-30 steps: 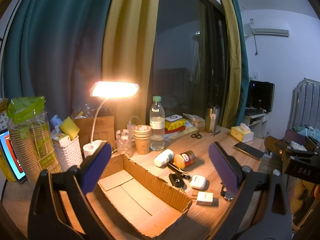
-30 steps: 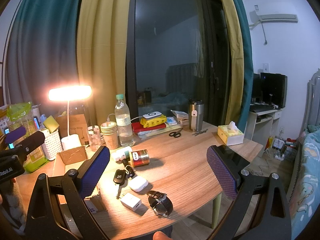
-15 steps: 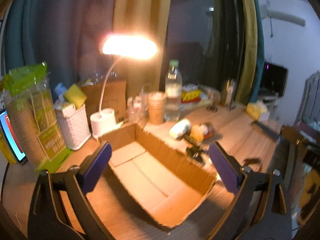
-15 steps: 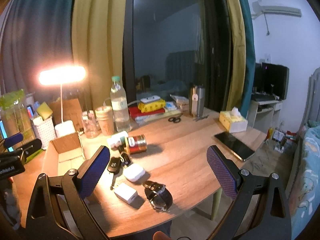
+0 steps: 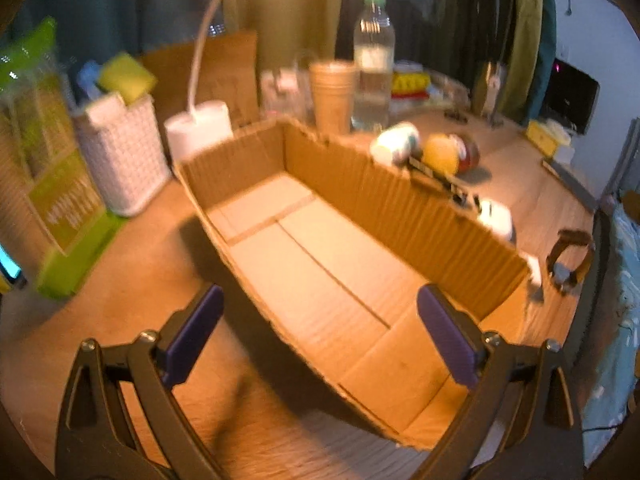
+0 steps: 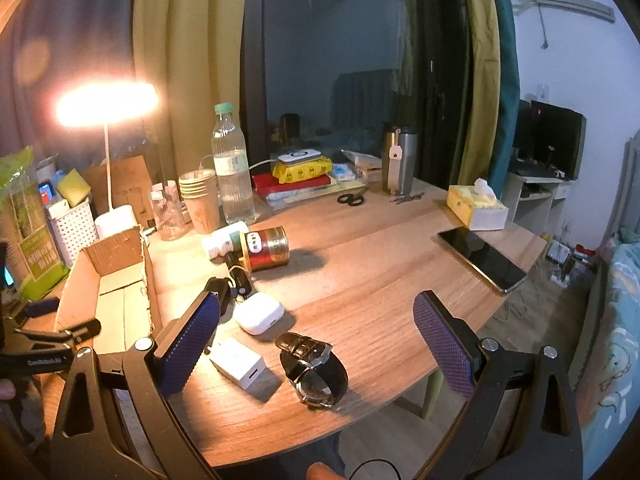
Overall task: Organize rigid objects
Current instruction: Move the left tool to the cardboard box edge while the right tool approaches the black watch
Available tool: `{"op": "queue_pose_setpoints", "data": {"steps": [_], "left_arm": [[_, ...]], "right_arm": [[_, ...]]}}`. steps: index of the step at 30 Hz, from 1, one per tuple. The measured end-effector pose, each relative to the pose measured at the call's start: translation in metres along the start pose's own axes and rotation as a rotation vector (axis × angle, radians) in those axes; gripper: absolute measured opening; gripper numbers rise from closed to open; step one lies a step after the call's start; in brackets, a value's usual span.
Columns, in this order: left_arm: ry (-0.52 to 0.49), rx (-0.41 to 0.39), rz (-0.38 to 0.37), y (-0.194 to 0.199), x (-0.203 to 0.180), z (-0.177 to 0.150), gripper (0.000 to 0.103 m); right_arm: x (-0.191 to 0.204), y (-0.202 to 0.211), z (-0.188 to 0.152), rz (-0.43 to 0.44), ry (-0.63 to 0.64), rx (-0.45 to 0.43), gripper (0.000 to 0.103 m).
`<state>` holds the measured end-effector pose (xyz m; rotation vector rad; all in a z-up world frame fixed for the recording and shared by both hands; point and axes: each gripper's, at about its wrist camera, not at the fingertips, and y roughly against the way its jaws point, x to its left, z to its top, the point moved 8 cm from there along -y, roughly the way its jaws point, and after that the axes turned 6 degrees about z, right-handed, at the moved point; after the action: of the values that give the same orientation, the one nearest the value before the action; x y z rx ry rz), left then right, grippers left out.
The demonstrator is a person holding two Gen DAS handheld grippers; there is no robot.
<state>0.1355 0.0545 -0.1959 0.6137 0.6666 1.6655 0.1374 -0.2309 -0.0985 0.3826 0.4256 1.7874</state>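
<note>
Purple pads on the right gripper [image 6: 316,344] stand wide apart, holding nothing. Just under it lies the watch [image 6: 314,368] on the table [image 6: 380,264]. It looks hard and light; grab across its band. The left gripper [image 5: 320,336], also wide, hangs over the empty cardboard box [image 5: 400,204].

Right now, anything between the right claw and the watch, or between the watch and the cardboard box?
Nothing sits between the right claw and the watch; it lies just ahead of the open claw. Toward the cardboard box, the white charger and earbud case lie in between, plus the box's near wall.
</note>
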Motion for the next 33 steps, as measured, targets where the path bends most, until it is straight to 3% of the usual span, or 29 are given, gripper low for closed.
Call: {"op": "queue_pose_setpoints", "data": {"steps": [5, 6, 9, 13, 15, 22, 25, 33], "left_arm": [[0.007, 0.052, -0.039, -0.011, -0.001, -0.007, 0.095], [0.011, 0.054, -0.05, -0.011, -0.001, -0.007, 0.087], [0.017, 0.056, -0.056, -0.012, -0.001, -0.005, 0.079], [-0.004, 0.064, -0.087, -0.012, -0.002, 0.001, 0.05], [-0.026, 0.062, -0.077, -0.012, -0.001, 0.005, 0.045], [-0.038, 0.097, -0.074, -0.011, 0.018, 0.012, 0.045], [-0.04, 0.067, -0.065, -0.009, 0.022, 0.023, 0.046], [-0.102, 0.094, -0.116, -0.036, -0.004, 0.019, 0.044]], "right_arm": [[0.001, -0.002, 0.0, -0.001, 0.003, 0.005, 0.099], [0.001, -0.003, 0.0, -0.002, 0.004, 0.006, 0.099], [0.003, -0.004, -0.001, -0.003, 0.008, 0.011, 0.099], [0.003, -0.004, -0.001, -0.003, 0.009, 0.013, 0.099], [0.003, -0.004, -0.001, -0.003, 0.01, 0.014, 0.099], [-0.002, -0.006, -0.002, -0.008, 0.003, 0.019, 0.099], [-0.008, -0.009, -0.003, -0.017, -0.007, 0.024, 0.099], [-0.025, -0.026, -0.015, -0.056, -0.024, 0.072, 0.099]]}}
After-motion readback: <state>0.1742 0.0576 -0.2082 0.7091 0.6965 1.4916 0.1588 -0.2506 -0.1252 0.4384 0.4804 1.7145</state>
